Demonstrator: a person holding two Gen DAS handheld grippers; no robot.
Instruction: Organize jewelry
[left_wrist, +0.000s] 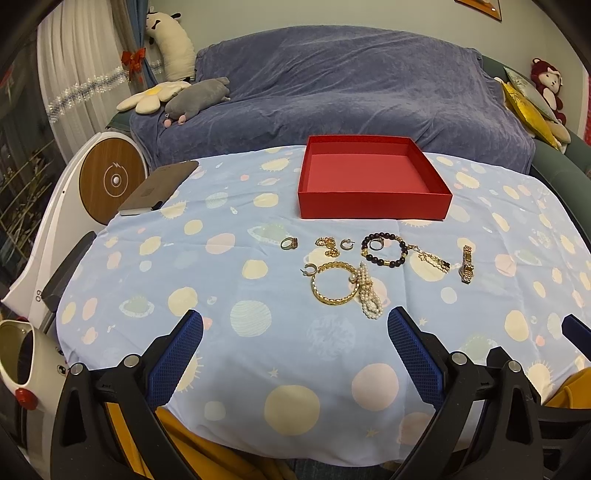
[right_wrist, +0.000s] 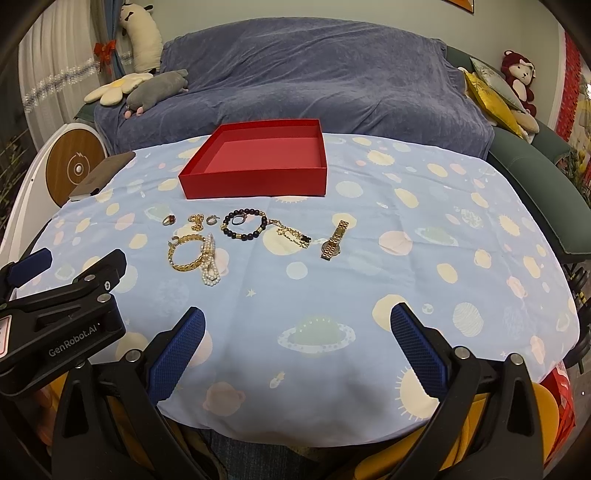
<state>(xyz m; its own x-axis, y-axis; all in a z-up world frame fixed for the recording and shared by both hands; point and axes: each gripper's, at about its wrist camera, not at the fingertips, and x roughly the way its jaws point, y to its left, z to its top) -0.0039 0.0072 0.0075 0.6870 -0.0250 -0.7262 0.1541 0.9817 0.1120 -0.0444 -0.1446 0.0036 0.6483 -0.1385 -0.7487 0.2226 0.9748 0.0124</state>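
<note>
An empty red box (left_wrist: 375, 202) (right_wrist: 255, 181) stands at the far middle of the table. In front of it lies loose jewelry: a gold bangle (left_wrist: 334, 299) (right_wrist: 184, 266), a pearl strand (left_wrist: 369, 295) (right_wrist: 210, 264), a dark bead bracelet (left_wrist: 391, 263) (right_wrist: 243, 235), a gold chain (left_wrist: 434, 260) (right_wrist: 293, 233), a gold watch (left_wrist: 467, 264) (right_wrist: 335, 240), a ring (left_wrist: 288, 243) (right_wrist: 170, 220) and small earrings (left_wrist: 346, 243). My left gripper (left_wrist: 295, 332) is open and empty, near the table's front edge. My right gripper (right_wrist: 297, 328) is open and empty, to its right.
The table wears a light blue planet-print cloth (left_wrist: 258, 332). A dark notebook (left_wrist: 162, 186) lies at the far left corner. A blue-covered sofa (left_wrist: 351, 81) with plush toys stands behind. A white appliance (left_wrist: 55, 229) sits left of the table.
</note>
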